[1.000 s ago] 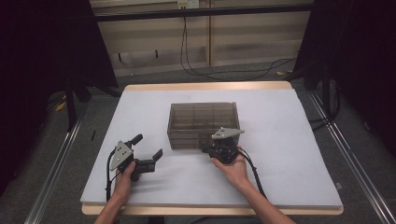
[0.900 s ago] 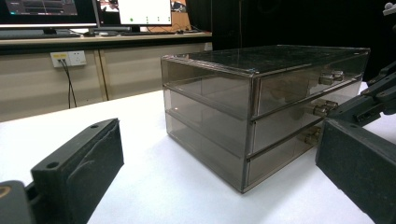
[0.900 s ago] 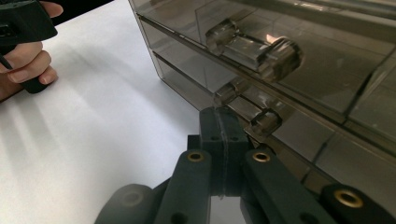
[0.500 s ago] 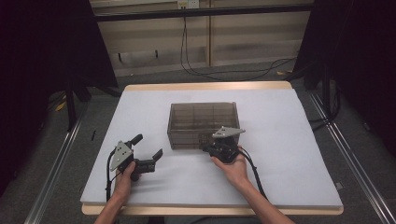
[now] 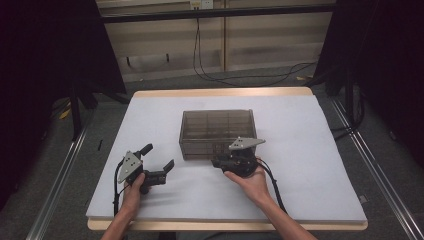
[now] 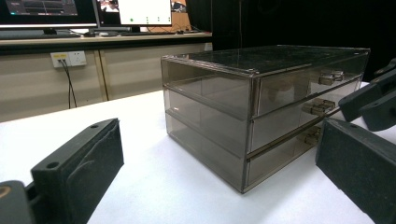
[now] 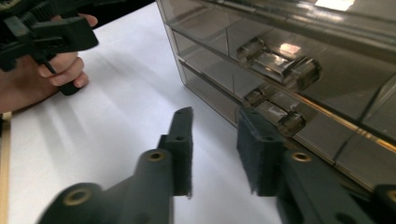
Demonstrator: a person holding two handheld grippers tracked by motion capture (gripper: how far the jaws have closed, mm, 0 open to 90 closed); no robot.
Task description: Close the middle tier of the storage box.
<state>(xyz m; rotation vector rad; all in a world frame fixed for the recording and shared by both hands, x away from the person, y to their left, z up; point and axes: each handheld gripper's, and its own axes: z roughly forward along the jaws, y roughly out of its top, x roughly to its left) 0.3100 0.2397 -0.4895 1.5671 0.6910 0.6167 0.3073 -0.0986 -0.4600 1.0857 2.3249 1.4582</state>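
- Since a second ago, only the right gripper [image 5: 220, 162] has changed: its fingers have just been opening, nothing between them; both hands sit where they were.
- High view: drawer box [image 5: 218, 132] mid-bench [image 5: 310, 170]; right gripper at the box's front face, left gripper [image 5: 159, 161] well apart to the box's left, fingers wide apart.
- Left gripper view: box ahead, three drawers shut.
- Right gripper view: fingers [image 7: 183, 148] apart, empty, just before the lower handle [image 7: 275, 110].

Glossy, smoky clear-plastic drawer box [image 5: 218, 132] on a seemingly matt tabletop [image 5: 310, 165].
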